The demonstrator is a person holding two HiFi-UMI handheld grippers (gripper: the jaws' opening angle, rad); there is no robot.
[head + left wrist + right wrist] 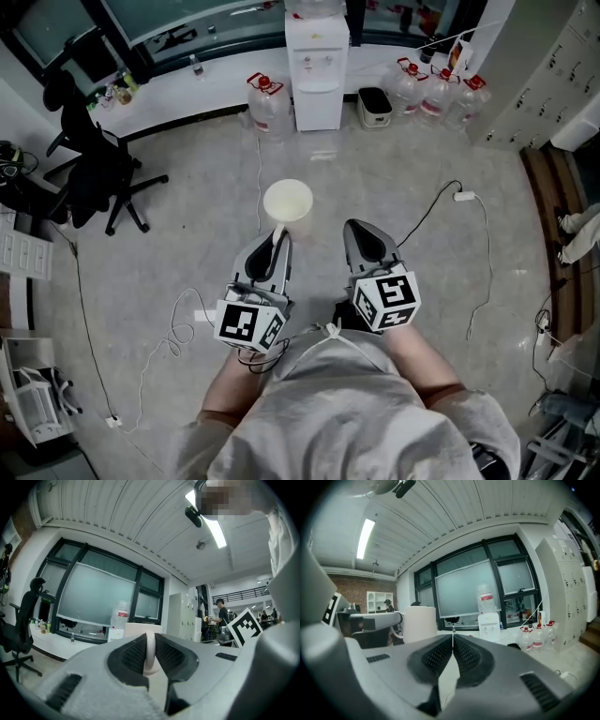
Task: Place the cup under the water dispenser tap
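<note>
Pinching the cup's handle point(150, 651) between its pads, the left gripper point(278, 234) holds the cream cup point(288, 201) out in front of the person, above the grey floor point(187, 216). Just beside it, the right gripper point(360, 230) has its jaws pressed together on nothing. Well ahead, against the far wall, stands the white water dispenser point(317, 70), with large water jugs point(267, 101) on the floor to either side of it.
</note>
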